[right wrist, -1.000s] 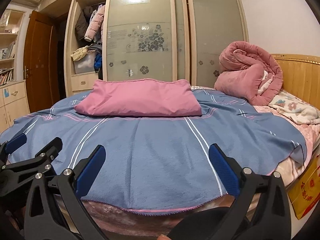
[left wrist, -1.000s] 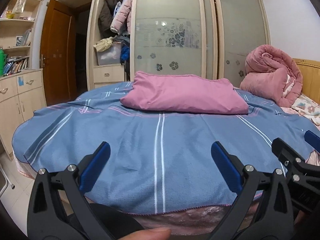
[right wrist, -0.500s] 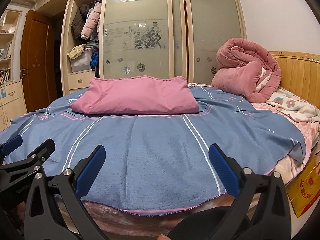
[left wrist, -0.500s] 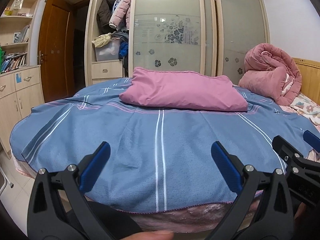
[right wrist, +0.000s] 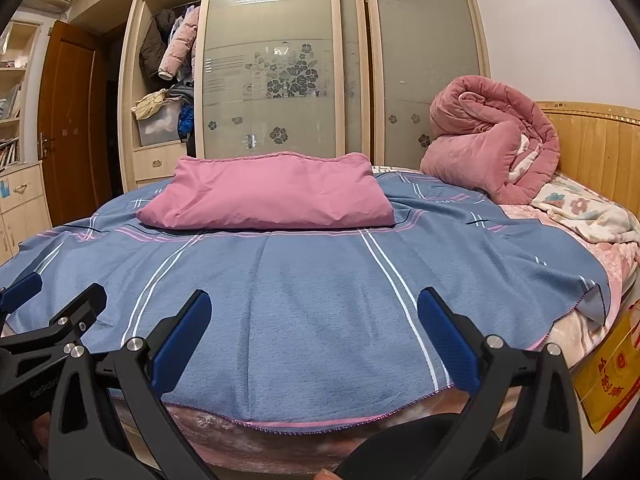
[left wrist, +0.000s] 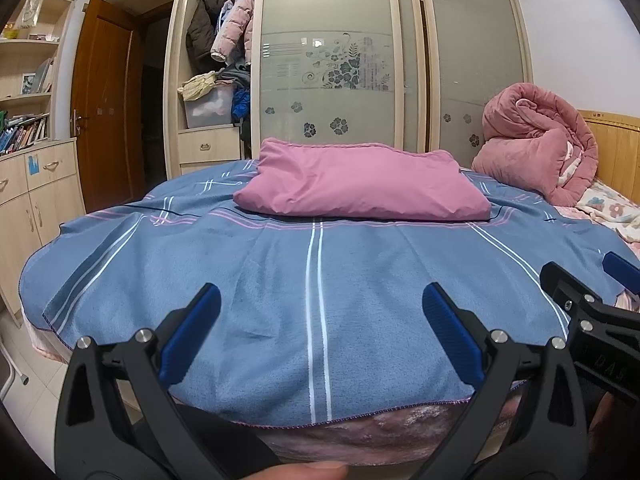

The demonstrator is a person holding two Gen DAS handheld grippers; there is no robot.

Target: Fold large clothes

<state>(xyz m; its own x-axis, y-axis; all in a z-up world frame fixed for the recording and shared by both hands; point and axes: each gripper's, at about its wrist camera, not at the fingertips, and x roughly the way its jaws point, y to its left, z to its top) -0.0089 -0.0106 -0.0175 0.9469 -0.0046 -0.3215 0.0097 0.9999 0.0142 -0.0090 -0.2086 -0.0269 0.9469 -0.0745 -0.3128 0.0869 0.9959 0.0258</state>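
- A tall wardrobe (right wrist: 280,80) with frosted sliding doors bearing flower patterns fills the far wall; a ceiling light reflects high on its glass.
- Left of the wardrobe's doors, its open bay (left wrist: 218,80) holds hanging coats, a plastic bin and drawers below.
- Left of the wardrobe stands a brown wooden door (left wrist: 106,120), open.
- Further left of it, pale cabinets (left wrist: 36,192) sit under bookshelves.
- Right of the wardrobe, a plain white wall (right wrist: 560,40) meets a wooden headboard (right wrist: 600,140).

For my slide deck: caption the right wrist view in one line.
Open right hand-held gripper poised above the blue striped blanket spread over the bed, folded pink cloth lying beyond.
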